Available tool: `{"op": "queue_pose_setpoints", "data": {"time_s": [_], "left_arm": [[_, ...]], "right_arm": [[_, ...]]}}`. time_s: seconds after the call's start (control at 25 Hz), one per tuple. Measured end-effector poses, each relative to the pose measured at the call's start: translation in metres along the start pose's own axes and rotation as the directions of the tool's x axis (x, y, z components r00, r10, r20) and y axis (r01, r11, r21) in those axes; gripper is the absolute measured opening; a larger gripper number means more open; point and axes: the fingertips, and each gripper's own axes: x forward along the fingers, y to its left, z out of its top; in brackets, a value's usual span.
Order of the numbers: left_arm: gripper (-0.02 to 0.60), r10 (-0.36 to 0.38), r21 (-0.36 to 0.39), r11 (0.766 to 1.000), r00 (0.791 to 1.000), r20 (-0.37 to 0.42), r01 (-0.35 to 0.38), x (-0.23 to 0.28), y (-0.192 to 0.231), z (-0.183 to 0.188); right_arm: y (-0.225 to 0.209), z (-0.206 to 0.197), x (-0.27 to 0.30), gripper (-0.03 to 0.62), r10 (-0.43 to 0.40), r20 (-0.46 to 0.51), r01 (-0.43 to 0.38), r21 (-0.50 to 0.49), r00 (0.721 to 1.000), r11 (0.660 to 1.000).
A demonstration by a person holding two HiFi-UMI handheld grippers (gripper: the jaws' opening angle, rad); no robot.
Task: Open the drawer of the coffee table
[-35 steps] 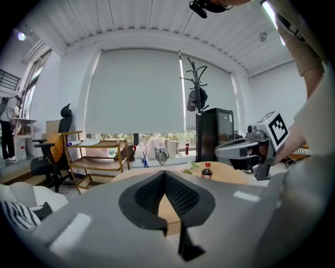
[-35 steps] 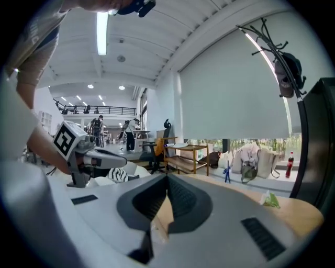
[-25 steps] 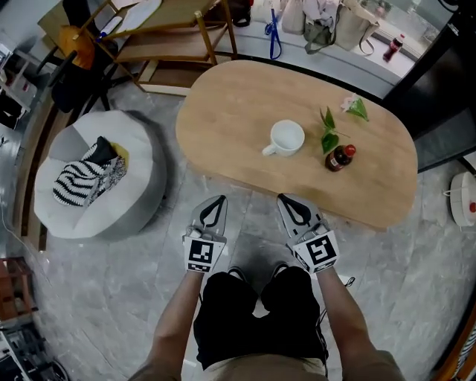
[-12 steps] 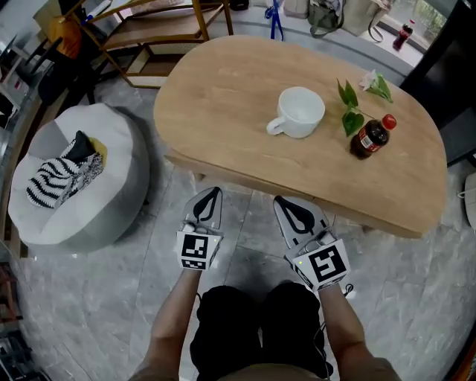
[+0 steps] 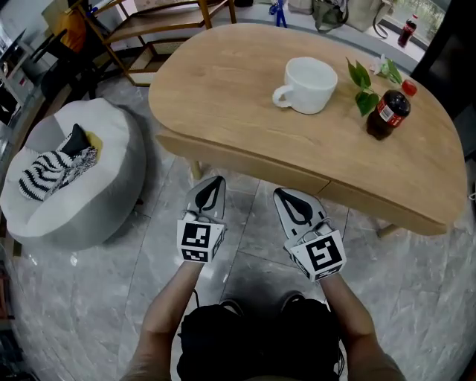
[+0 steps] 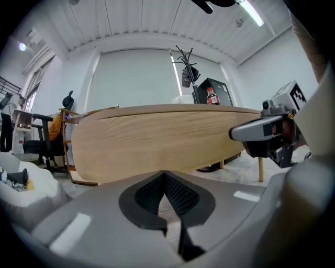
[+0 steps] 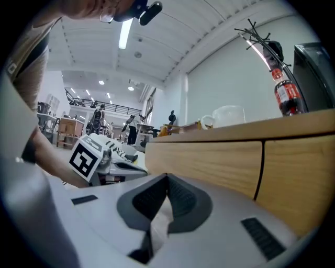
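The oval wooden coffee table has a drawer front along its near side, ending at a dark seam on the right. My left gripper and right gripper are side by side just in front of that face. Both point at it, both are shut and both are empty. In the left gripper view the shut left gripper faces the wooden drawer front a short way off. In the right gripper view the right gripper is also clear of the drawer front, with the seam to its right.
On the table top stand a white mug, a dark bottle with a red cap and a green leafy sprig. A grey-white pouf with a striped cloth sits at the left. A wooden frame stands behind it. The floor is marble tile.
Both grippers have sunk to the level of the table's side, still side by side and shut. The head has come lower, and the drawer front now shows.
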Motion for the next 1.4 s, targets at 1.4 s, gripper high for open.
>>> {"op": "queue_pose_setpoints", "data": {"time_s": [1.4], "left_arm": [[0.176,-0.167,-0.561,0.212,0.595,0.786,0.800,0.040,-0.009,0.011]], "right_arm": [[0.016,-0.022,-0.008,0.005,0.080,-0.008,-0.081,-0.137,0.997,0.987]]}}
